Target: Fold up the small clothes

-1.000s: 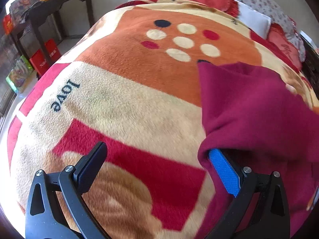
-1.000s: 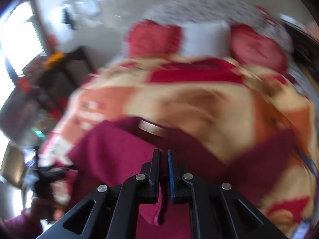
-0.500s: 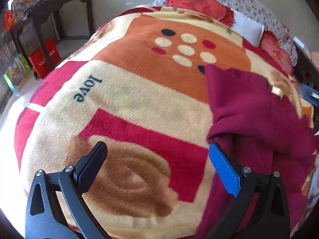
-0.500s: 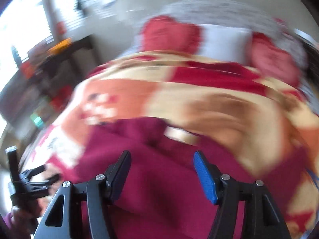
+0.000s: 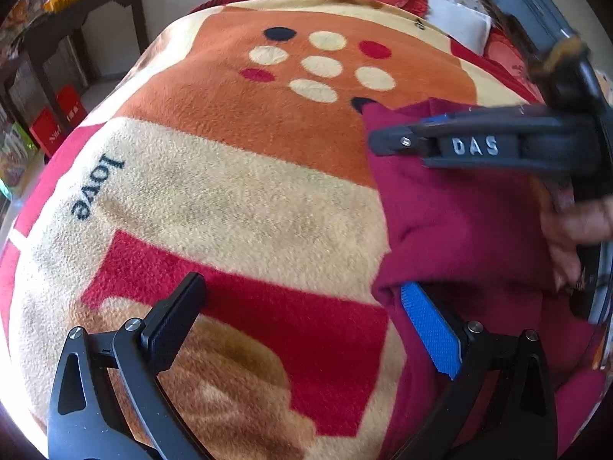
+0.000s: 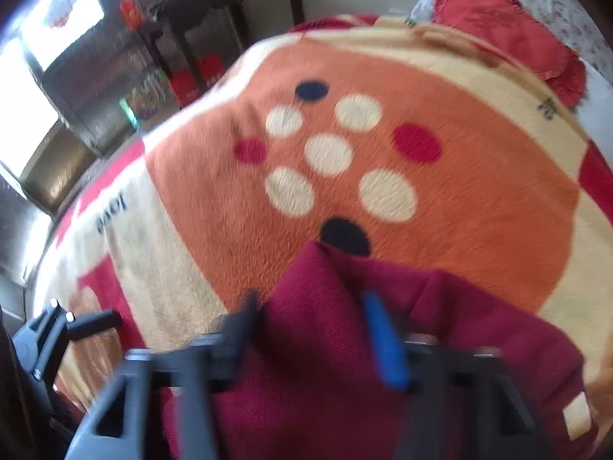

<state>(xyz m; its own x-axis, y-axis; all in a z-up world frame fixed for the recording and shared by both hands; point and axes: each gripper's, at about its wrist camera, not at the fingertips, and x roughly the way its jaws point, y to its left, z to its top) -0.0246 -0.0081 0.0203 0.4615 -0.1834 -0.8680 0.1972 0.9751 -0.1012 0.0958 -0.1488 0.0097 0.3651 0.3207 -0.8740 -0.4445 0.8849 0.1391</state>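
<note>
1. Left tongs (image 5: pixel 302 326): spread wide, nothing between the jaws. The blue-padded finger touches, and slips partly under, the near left edge of the garment; the black finger hangs over bare blanket.
2. Right tongs (image 6: pixel 312 329): jaws parted around the garment's far left corner, cloth between them; the blurred picture does not show whether they grip it.
3. Maroon knit garment (image 5: pixel 459 222): lies on the bed's right part, rumpled, one layer doubled over near the left edge. A pale tag (image 6: pixel 576 414) shows at its right.
4. Fleece blanket (image 5: pixel 230 191): patterned, covers the bed under the garment.
5. Progress, as judged: early. One rough fold at most; edges unaligned, and squaring and further folds remain.
</note>
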